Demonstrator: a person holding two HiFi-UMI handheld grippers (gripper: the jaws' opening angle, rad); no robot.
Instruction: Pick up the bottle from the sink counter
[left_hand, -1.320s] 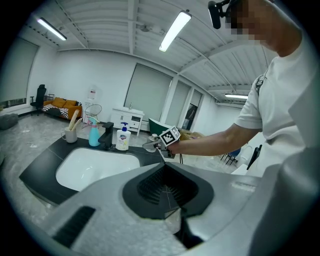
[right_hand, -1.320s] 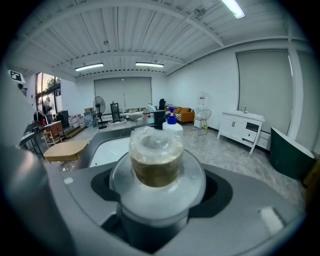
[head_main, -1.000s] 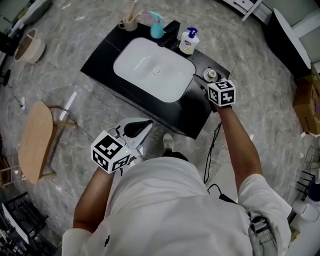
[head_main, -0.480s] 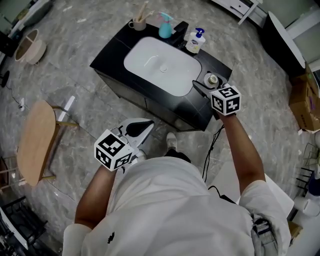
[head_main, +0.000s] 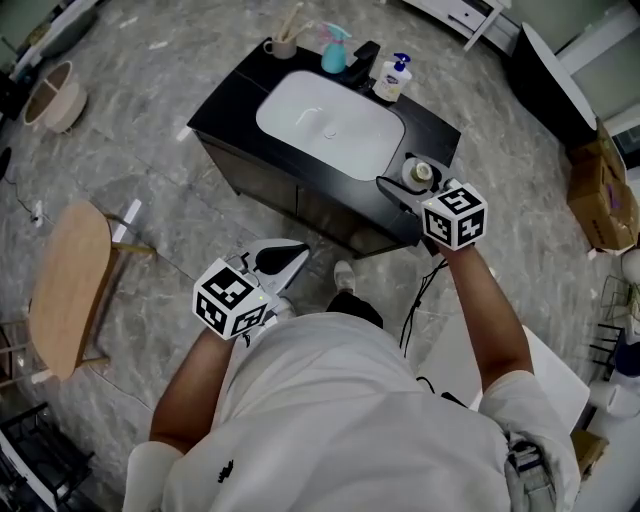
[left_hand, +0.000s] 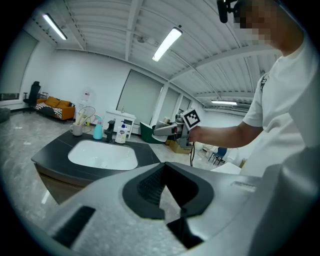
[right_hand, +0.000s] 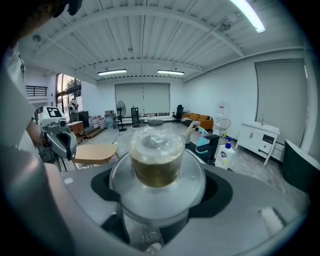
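A clear bottle (head_main: 419, 174) with a pale cap and brownish content sits between the jaws of my right gripper (head_main: 408, 179), which is shut on it over the right end of the black sink counter (head_main: 240, 105). In the right gripper view the bottle (right_hand: 156, 161) fills the space between the jaws, cap facing the camera. My left gripper (head_main: 284, 262) hangs low in front of the counter, near my body, shut with nothing in it. The left gripper view shows its own jaws (left_hand: 167, 200) together and the right gripper (left_hand: 167, 130) beyond them.
The counter holds a white basin (head_main: 330, 125), a black faucet (head_main: 363, 62), a teal spray bottle (head_main: 334, 55), a white pump bottle (head_main: 393, 80) and a cup of brushes (head_main: 283, 45). A wooden stool (head_main: 65, 290) stands at the left; cardboard boxes (head_main: 600, 190) at the right.
The right gripper with the bottle has drawn back from the counter's right corner towards its front edge and me. The left gripper has hardly moved.
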